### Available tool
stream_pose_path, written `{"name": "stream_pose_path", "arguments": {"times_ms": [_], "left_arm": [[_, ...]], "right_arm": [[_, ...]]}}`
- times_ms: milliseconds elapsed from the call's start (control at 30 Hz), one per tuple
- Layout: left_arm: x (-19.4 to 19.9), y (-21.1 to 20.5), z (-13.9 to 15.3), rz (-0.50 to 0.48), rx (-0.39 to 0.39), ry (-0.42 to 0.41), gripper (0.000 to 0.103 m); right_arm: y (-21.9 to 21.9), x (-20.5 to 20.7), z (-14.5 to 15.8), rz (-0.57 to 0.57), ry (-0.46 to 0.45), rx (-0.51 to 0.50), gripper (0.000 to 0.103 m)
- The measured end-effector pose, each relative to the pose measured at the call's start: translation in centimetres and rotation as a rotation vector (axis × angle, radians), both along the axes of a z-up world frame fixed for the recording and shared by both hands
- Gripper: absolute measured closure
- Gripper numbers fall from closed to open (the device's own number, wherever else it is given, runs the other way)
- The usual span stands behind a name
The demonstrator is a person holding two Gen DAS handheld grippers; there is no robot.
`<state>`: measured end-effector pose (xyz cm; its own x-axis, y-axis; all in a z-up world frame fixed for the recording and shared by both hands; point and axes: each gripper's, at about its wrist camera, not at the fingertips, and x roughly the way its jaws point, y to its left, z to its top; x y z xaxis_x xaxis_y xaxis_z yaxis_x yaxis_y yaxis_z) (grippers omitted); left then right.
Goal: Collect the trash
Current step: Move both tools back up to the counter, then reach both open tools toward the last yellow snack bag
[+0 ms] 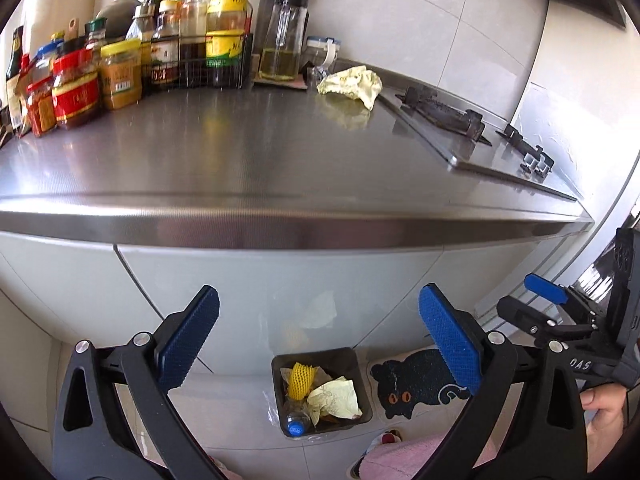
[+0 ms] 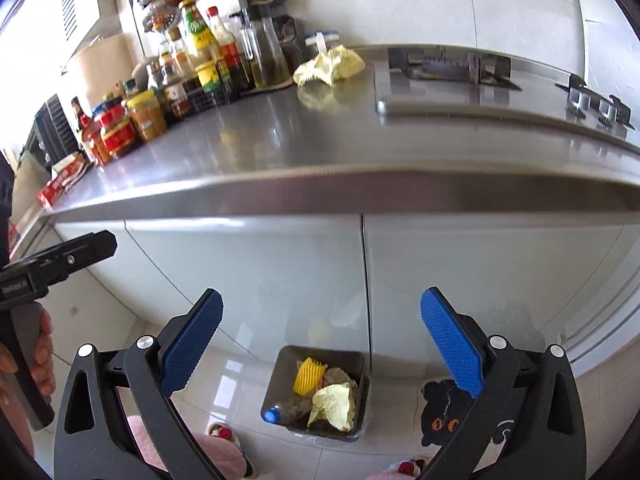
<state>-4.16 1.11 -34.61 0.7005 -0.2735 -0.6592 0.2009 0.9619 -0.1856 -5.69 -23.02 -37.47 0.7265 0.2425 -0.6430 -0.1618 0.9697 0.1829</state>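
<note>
A crumpled yellow paper (image 1: 352, 83) (image 2: 330, 65) lies at the back of the steel counter (image 1: 256, 160) (image 2: 280, 148), beside the bottles. On the floor below stands a dark bin (image 1: 358, 368) (image 2: 280, 376) holding a yellow foam net (image 1: 299, 378) (image 2: 307, 375), a yellow paper wad (image 1: 336, 396) (image 2: 332, 406) and a blue-capped plastic bottle (image 1: 297, 424) (image 2: 280, 414). My left gripper (image 1: 318, 340) is open and empty, high above the bin. My right gripper (image 2: 322, 340) is open and empty too, also above the bin. Each gripper shows at the edge of the other's view.
Sauce jars and oil bottles (image 1: 120, 64) (image 2: 180, 76) crowd the counter's back left. A gas hob (image 1: 472, 124) (image 2: 480, 76) takes up the right side. Grey cabinet doors (image 1: 240, 280) face me. A black cat mat (image 1: 416, 384) (image 2: 448, 404) and pink slippers (image 2: 224, 452) lie on the floor.
</note>
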Motion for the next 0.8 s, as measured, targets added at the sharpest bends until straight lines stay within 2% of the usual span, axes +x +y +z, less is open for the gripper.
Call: {"name": "stream_pose_path", "arguments": {"times_ms": [67,200,367,533,633,700,800], "left_arm": [[1.1,0.0,1.8,0.000,0.031,-0.035,0.008],[4.8,-0.2,4.9,-0.007,0.034,-0.051,0.008],[9.9,-0.7,7.2,0.002,0.036,-0.082,0.008],[15.1,-1.8,7.7,0.025,0.035,-0.085,0.009],[17.9,-2.4,7.7,0.027,0.025,-0.085,0.016],[19.7,-2.8,7.6,0.018,0.004,-0.083,0.024],[22.8,-3.1,7.7,0.021,-0.026,-0.067,0.036]], "right_arm": [[-0.3,0.8,2.9,-0.004,-0.024,-0.002,0.003],[-0.4,3.9,7.7,-0.003,-0.079,-0.041,0.003],[-0.9,9.4,10.6,-0.001,-0.056,-0.002,0.005],[-0.3,15.2,10.9,-0.011,-0.024,0.039,0.007],[0.1,18.4,10.4,-0.016,-0.002,0.058,0.015],[0.2,20.6,9.9,-0.020,0.023,0.080,0.028],[0.3,23.9,9.0,-0.026,0.047,0.085,0.039]]}}
